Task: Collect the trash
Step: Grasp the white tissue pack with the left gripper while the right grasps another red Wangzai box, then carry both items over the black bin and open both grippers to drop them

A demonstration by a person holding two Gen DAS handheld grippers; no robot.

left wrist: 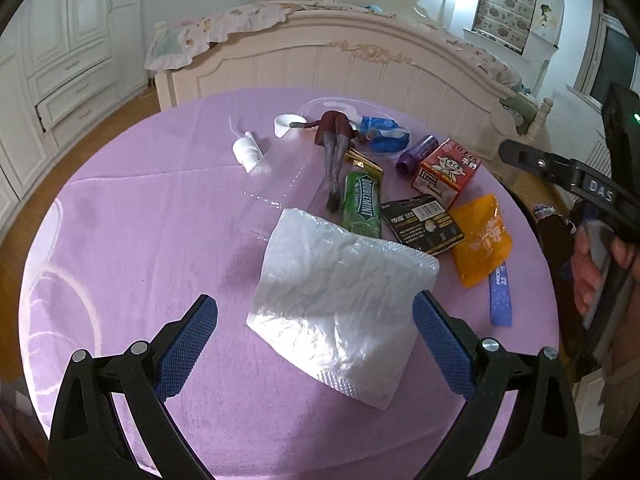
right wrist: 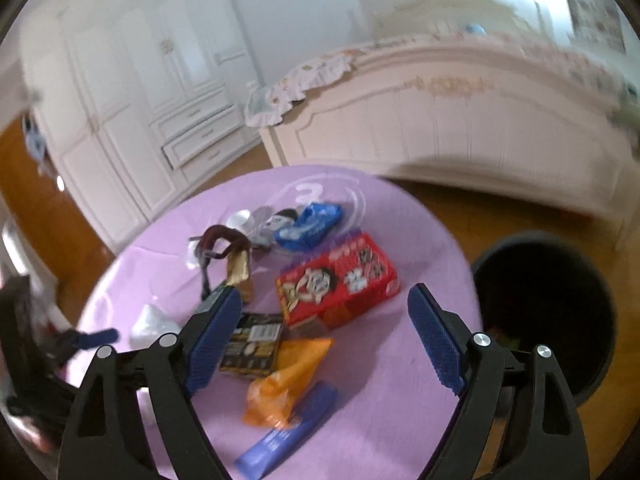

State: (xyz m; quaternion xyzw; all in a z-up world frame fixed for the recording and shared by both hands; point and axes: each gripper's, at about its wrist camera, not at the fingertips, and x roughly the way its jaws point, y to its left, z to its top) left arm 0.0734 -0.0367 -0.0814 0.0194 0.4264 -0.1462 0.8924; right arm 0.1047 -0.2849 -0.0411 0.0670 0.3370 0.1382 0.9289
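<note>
Nearest the left wrist camera, the left gripper (left wrist: 316,328) is seen with its jaws spread wide over a crumpled white plastic bag (left wrist: 340,304) lying on the lilac tabletop (left wrist: 140,240); the pads do not press on the bag. In the right wrist view, the right gripper (right wrist: 324,332) is likewise spread apart and empty above the litter. Just beyond the bag are laid a green Doublemint gum pack (left wrist: 362,204), a black sachet (left wrist: 424,224), an orange pouch (left wrist: 482,240) and a blue wrapper strip (left wrist: 500,300). Farther back stand a red snack carton (left wrist: 448,172), a purple roll (left wrist: 416,152), a blue crumpled packet (left wrist: 384,134) and a white pump bottle (left wrist: 250,152). A black waste bin (right wrist: 548,304) is shown on the floor beside the tabletop's right edge. A cream bed footboard (left wrist: 360,68) closes the background.
</note>
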